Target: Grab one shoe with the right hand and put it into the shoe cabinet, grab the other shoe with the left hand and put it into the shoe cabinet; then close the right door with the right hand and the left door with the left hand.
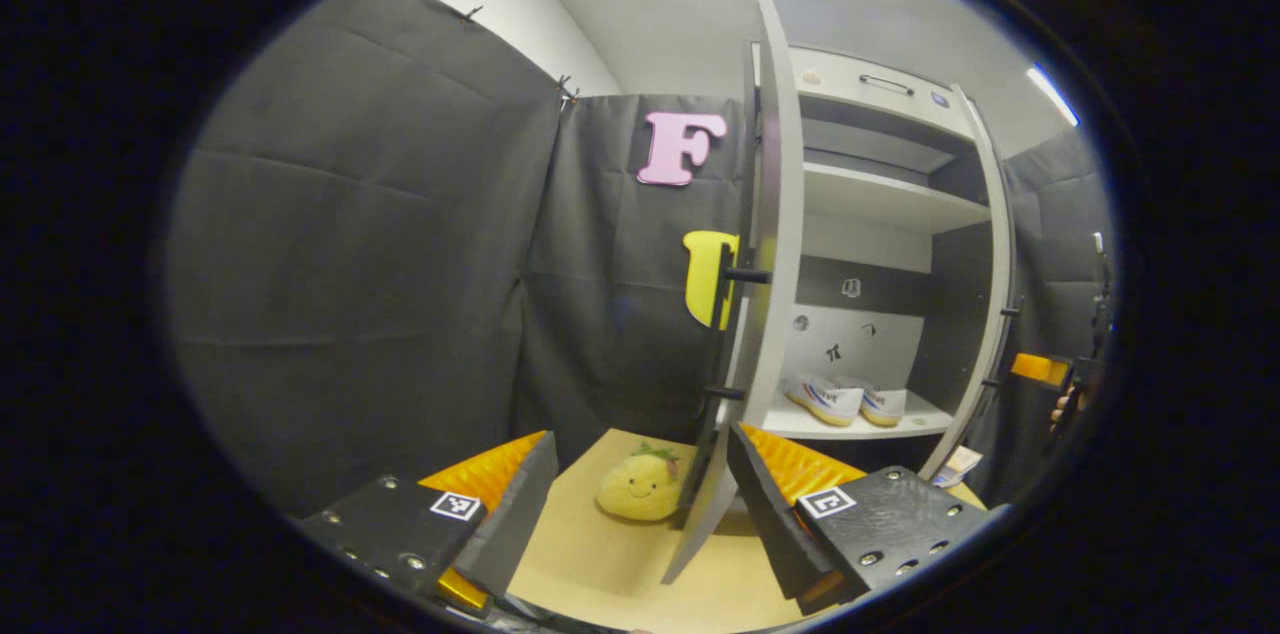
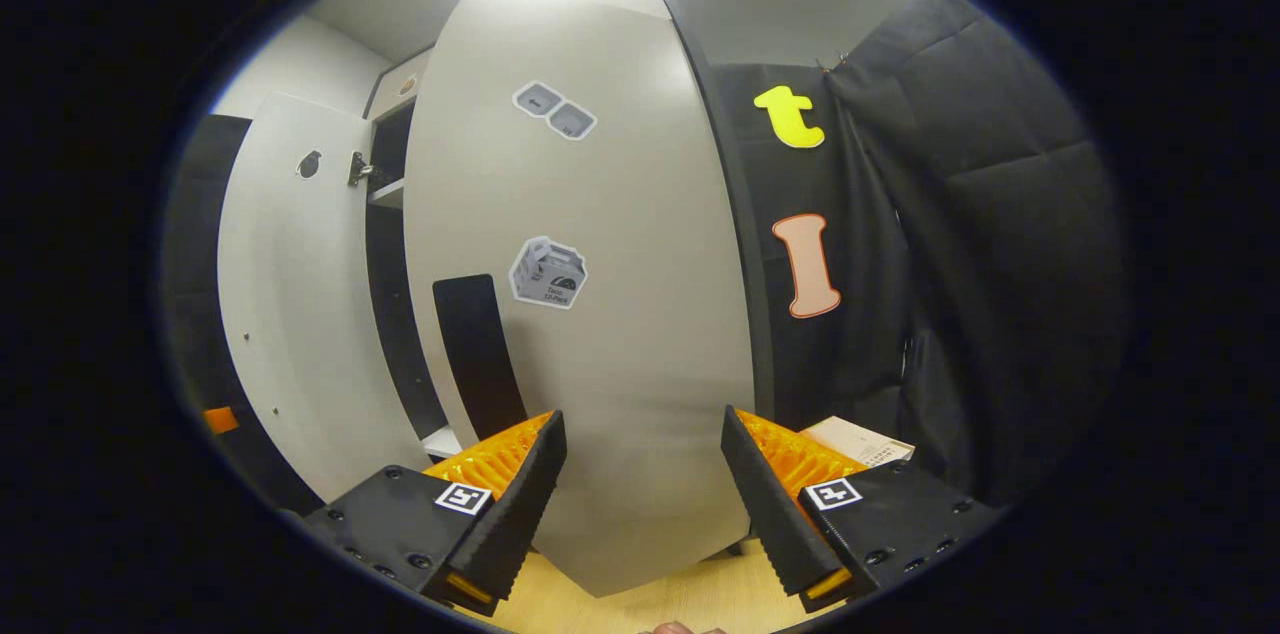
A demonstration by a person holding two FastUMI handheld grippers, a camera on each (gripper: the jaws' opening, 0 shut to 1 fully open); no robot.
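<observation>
White shoes (image 1: 845,401) sit side by side on the cabinet (image 1: 880,199) shelf. Right gripper (image 2: 640,474), fingers spread and empty, faces the right door (image 2: 590,314); it should push flat and steadily. Left gripper (image 1: 640,489) is spread too.

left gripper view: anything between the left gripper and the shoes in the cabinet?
Yes. In the left gripper view the open left door stands edge-on between the left gripper and the shoes; a yellow plush toy lies by its foot.
</observation>
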